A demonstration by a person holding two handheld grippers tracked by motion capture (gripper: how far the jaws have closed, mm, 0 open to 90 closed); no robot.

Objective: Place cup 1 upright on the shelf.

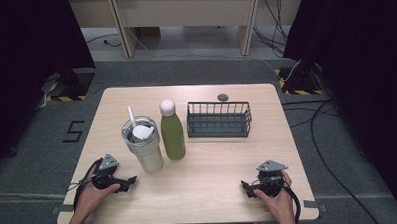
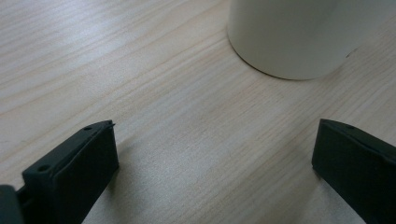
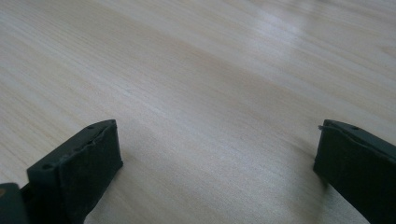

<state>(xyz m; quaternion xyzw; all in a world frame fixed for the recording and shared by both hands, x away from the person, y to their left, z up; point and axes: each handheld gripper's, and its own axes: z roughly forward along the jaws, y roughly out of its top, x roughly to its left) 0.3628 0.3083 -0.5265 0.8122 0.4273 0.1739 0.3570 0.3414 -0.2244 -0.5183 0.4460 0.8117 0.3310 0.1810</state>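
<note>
A cream tumbler (image 1: 143, 144) with a white straw and lid stands left of centre on the wooden table (image 1: 208, 166). Beside it on the right stands a green bottle (image 1: 172, 133) with a white cap. Behind and to the right sits a dark wire basket (image 1: 219, 120). My left gripper (image 1: 129, 182) rests near the front left edge, open, pointing right toward the tumbler's base (image 2: 289, 42); nothing lies between its jaws. My right gripper (image 1: 245, 186) rests near the front right edge, open over bare wood. Both gripper views show the black fingers (image 2: 74, 172) (image 3: 77, 168) wide apart.
A small dark round object (image 1: 222, 96) lies on the table behind the basket. Black curtains hang at both sides, and cables run across the grey floor on the right. Wooden furniture legs stand beyond the table.
</note>
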